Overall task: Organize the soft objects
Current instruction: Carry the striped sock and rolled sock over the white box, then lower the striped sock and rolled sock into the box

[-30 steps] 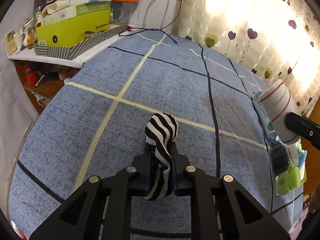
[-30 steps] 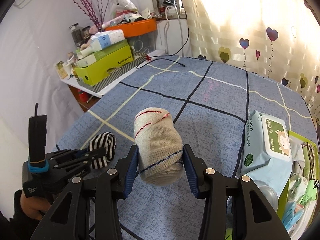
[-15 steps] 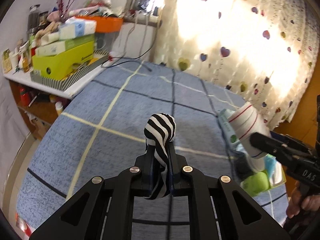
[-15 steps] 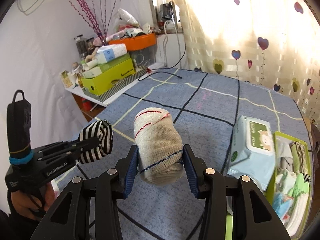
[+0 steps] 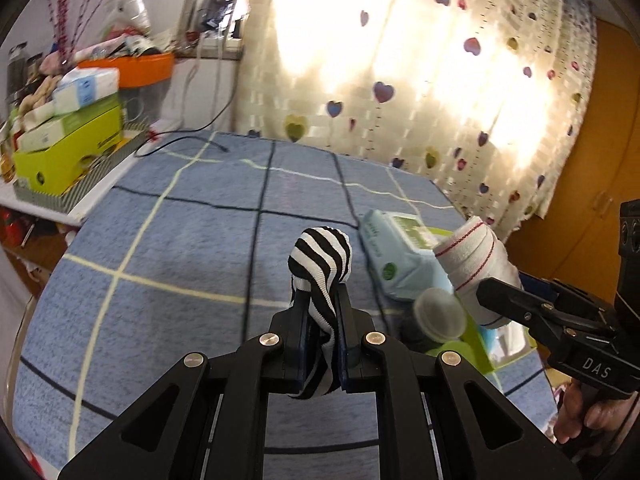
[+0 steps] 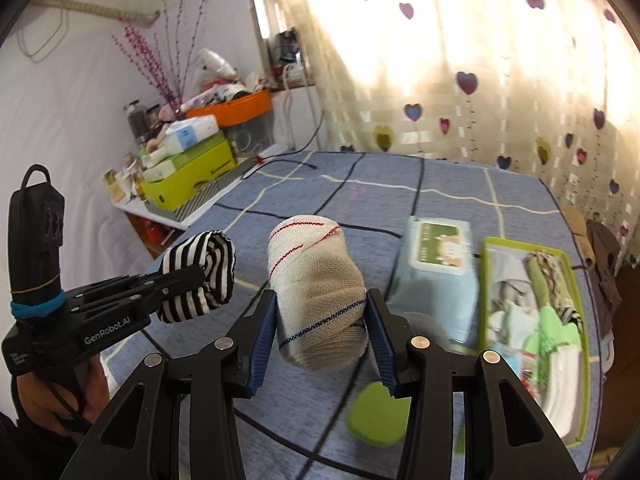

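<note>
My left gripper [image 5: 320, 312] is shut on a rolled black-and-white striped sock [image 5: 320, 264], held above the blue checked bed cover [image 5: 180, 248]. My right gripper [image 6: 322, 328] is shut on a beige sock roll [image 6: 316, 292] with red and blue stitching; in the left wrist view this roll [image 5: 476, 264] shows at the right. The right wrist view shows the left gripper [image 6: 180, 280] with the striped sock [image 6: 208, 272] at its left. A green box [image 6: 486, 280] of folded soft clothes lies at the right on the bed.
A pack of wet wipes [image 6: 436, 276] lies beside the green box, with a round green lid [image 6: 378, 410] and a clear cap [image 5: 440, 314] near it. A cluttered shelf with a yellow-green carton [image 5: 68, 156] stands left. A heart-print curtain [image 5: 440, 80] hangs behind.
Both grippers have risen and swung right, each keeping its sock. The wipes pack and green box have come further into both views.
</note>
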Tool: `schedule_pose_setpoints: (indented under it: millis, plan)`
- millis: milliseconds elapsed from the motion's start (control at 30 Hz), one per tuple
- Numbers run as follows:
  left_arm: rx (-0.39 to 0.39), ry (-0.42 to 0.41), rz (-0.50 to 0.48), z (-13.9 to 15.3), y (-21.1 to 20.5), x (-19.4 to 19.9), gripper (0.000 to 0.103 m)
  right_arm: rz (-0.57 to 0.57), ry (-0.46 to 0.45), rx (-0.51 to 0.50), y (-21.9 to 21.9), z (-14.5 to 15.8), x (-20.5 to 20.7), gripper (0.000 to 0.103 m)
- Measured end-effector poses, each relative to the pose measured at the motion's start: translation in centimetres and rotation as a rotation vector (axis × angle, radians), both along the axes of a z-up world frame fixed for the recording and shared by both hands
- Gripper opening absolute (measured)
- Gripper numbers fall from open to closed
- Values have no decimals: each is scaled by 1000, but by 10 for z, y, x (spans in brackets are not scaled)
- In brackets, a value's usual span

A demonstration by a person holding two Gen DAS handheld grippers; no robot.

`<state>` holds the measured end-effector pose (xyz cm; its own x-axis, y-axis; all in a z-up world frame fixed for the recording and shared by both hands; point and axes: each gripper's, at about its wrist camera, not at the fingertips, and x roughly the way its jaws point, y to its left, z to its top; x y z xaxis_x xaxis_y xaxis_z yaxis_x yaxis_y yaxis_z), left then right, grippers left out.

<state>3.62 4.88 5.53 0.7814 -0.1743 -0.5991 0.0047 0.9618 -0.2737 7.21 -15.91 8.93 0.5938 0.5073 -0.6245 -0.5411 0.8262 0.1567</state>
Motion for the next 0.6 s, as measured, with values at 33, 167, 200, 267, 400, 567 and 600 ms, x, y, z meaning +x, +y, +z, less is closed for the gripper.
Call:
schedule_pose_setpoints:
  millis: [33, 167, 200, 267, 400, 567, 600]
  plan:
    - [2, -4, -12, 3, -6, 1, 12, -11, -3, 4, -7, 1, -1, 43]
    - [9, -17, -48, 10, -26, 6, 12, -53, -13, 20, -30, 6, -2, 43]
    - [11, -20, -59, 12, -31, 8, 12, -65, -15, 23, -36, 7, -2, 43]
    - [11, -26, -76, 16, -40, 9, 12, -81, -17, 28, -47, 8, -2, 43]
    - [18, -41, -110, 23, -58, 12, 12, -113, -22, 40, -64, 10, -3, 43]
    - [24, -52, -146, 30, -76, 14, 12, -153, -28, 52, -85, 11, -7, 43]
    - [25, -55, -154, 31, -80, 14, 12, -163, -28, 53, -91, 11, -8, 43]
